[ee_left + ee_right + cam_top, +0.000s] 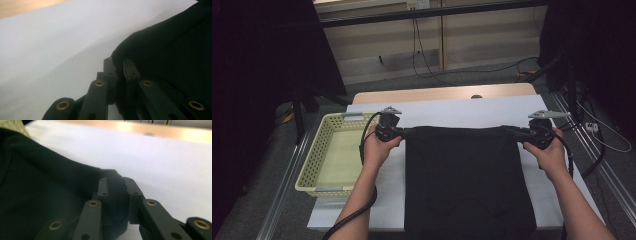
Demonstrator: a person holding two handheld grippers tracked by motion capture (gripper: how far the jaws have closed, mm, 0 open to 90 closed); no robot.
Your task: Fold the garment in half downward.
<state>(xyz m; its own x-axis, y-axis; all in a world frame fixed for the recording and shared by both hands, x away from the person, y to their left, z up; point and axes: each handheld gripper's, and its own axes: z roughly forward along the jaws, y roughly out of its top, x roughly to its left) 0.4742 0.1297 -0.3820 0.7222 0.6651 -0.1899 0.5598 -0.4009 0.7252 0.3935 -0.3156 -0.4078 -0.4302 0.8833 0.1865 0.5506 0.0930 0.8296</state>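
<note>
- The cloth (467, 175) I hold is plain black, with no print on it.
- My left gripper (398, 133) and my right gripper (518, 134) are black, with brass-coloured rivets along the jaws and a grey plate on top.
- The sheet (452, 112) over the table is white.
- The table (437, 94) edge is light wood.
- The basket (314, 165) is pale yellow, dotted with small holes.

the black cloth (469, 180) runs off the high view's bottom edge, so its near hem is cut off. it hides the white sheet (452, 111) beneath. the wooden table's (437, 93) small dark mark is too small to identify.
</note>
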